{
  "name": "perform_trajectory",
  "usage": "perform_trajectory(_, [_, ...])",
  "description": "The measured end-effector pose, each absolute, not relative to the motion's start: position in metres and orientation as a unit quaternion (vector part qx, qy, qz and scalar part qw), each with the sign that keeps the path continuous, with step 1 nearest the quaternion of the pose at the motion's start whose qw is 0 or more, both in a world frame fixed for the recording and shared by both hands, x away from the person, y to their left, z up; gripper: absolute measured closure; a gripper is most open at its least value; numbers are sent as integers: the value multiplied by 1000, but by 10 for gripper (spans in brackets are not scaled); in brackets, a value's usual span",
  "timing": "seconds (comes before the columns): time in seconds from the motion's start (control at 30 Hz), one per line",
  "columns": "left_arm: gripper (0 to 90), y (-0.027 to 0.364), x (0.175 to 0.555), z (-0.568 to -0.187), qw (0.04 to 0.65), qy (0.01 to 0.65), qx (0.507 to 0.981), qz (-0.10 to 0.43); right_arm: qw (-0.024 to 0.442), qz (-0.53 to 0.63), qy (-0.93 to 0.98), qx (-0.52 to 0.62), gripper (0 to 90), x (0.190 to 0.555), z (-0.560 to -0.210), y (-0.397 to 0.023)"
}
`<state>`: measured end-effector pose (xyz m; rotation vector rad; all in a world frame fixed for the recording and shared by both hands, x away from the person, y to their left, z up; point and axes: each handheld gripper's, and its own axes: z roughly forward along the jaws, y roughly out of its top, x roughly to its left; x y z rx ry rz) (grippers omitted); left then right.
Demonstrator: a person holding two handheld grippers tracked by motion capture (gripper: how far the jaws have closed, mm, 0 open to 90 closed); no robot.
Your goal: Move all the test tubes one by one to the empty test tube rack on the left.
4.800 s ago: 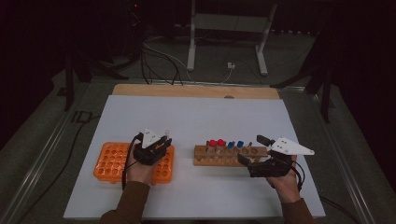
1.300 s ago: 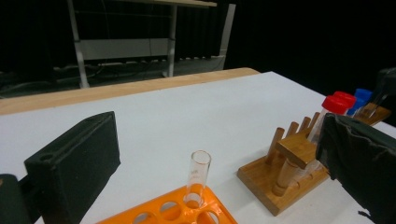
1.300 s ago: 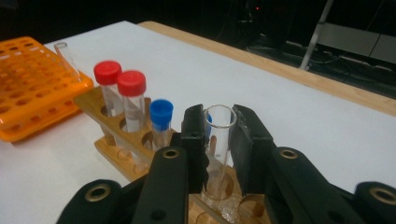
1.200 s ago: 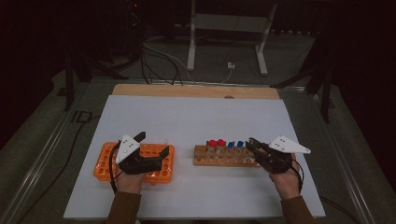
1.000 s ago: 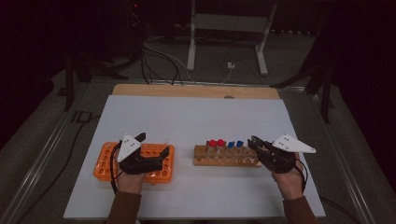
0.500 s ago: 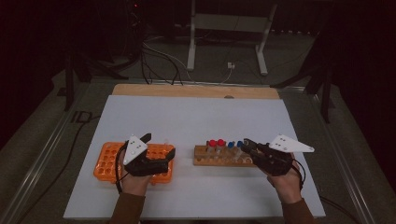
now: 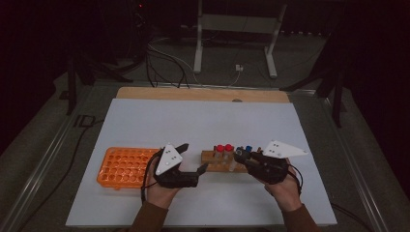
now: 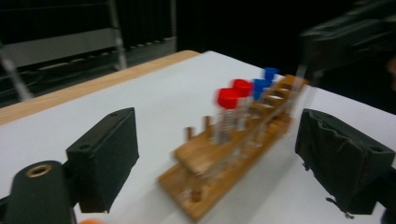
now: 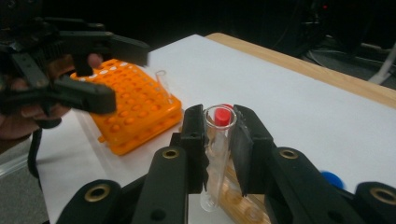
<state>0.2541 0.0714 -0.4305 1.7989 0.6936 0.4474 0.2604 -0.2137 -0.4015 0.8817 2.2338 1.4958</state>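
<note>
We clamp our right gripper (image 9: 219, 154) on an uncapped clear test tube (image 9: 215, 158), low centre, lifted above the wooden rack (image 8: 224, 158) for hand-off. Our left gripper (image 8: 219, 154) gapes empty, jaws just narrowing, facing that rack. Motion blur smears the capped tubes (image 8: 229, 116); the orange rack (image 9: 130, 107) sits partly behind it.

Each hand holds a black two-jaw gripper. The left gripper (image 7: 193, 159) and the right gripper (image 7: 240, 155) each carry a pale grey three-cornered plate on top, marked with small dark dots. Black cables (image 7: 147, 174) loop from the bodies past the wrists. Seen close, the jaws end in blocky black pads (image 8: 103, 156), rather worn and wrinkled on one side, and the arms behind them have brass-ringed screw holes (image 9: 170, 153). The person wears brown sleeves (image 7: 153, 218).
</note>
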Motion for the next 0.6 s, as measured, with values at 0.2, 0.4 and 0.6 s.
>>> perform_trajectory(0.2, [182,46,254,-434,545,270,776,166,147,523,786,295,762,262,-401,-199])
perform_trajectory(0.4, [456,35,254,-438,548,251,783,156,137,521,793,284,762,263,-401,-188])
perform_trajectory(0.6, [597,30,257,-440,548,249,787,137,133,521,796,279,762,262,-403,-184])
